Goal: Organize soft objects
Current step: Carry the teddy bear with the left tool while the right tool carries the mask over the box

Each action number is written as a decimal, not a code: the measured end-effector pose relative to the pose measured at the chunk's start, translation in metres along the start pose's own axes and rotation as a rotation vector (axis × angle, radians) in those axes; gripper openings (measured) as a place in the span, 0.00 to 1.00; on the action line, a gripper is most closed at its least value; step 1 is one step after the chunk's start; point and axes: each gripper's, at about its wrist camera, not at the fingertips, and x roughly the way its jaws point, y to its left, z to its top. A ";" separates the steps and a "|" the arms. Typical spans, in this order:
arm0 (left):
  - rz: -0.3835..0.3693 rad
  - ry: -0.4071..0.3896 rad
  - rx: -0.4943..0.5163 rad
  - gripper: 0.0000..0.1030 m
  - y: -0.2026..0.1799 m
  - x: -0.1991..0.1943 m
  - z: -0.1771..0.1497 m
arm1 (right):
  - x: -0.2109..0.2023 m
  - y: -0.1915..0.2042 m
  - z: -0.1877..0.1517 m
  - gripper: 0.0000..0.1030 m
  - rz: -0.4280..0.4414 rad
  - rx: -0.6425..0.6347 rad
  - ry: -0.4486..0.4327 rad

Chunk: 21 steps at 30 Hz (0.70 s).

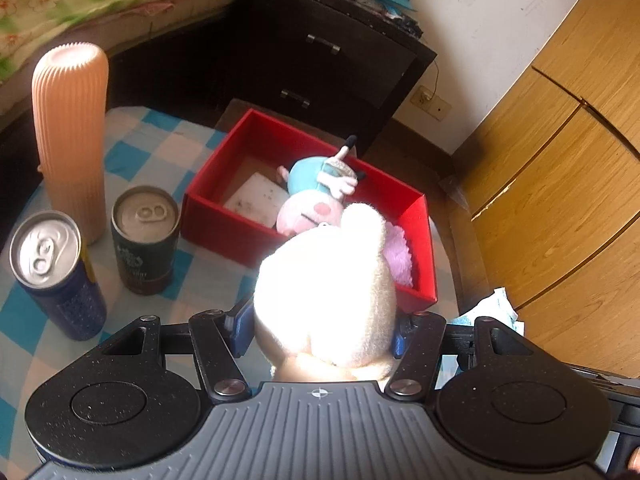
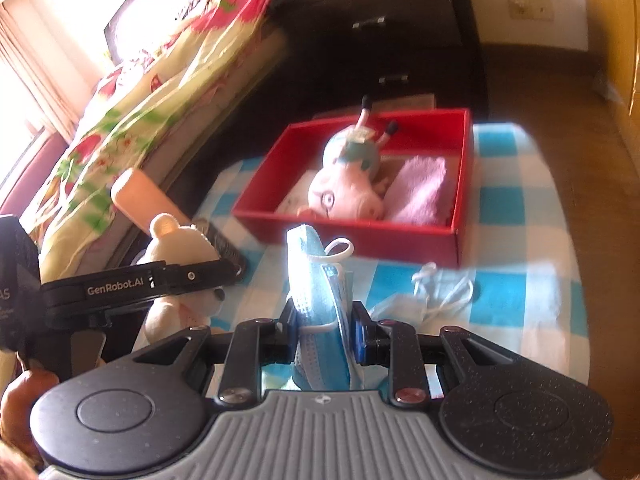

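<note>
My left gripper (image 1: 320, 332) is shut on a cream plush bear (image 1: 328, 292) and holds it above the checked cloth, just before the red box (image 1: 224, 232). The box holds a pink pig plush in blue (image 1: 316, 196) and a purple fluffy towel (image 1: 400, 252). My right gripper (image 2: 324, 334) is shut on a blue face mask (image 2: 316, 300) and holds it upright in front of the red box (image 2: 360, 240). A second face mask (image 2: 424, 296) lies on the cloth to the right. The bear (image 2: 180, 240) and left gripper also show at the left of the right wrist view.
A tall ribbed peach vase (image 1: 72, 136) and two drink cans (image 1: 44, 272) (image 1: 144, 240) stand left of the box on the blue-white checked cloth (image 1: 160, 148). A dark drawer cabinet (image 1: 320, 60), a bed (image 2: 160, 80) and wooden cupboards (image 1: 560, 160) surround the table.
</note>
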 end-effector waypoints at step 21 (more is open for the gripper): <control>0.029 -0.174 0.055 0.60 -0.029 0.023 0.051 | 0.007 0.005 0.054 0.05 -0.047 0.029 -0.212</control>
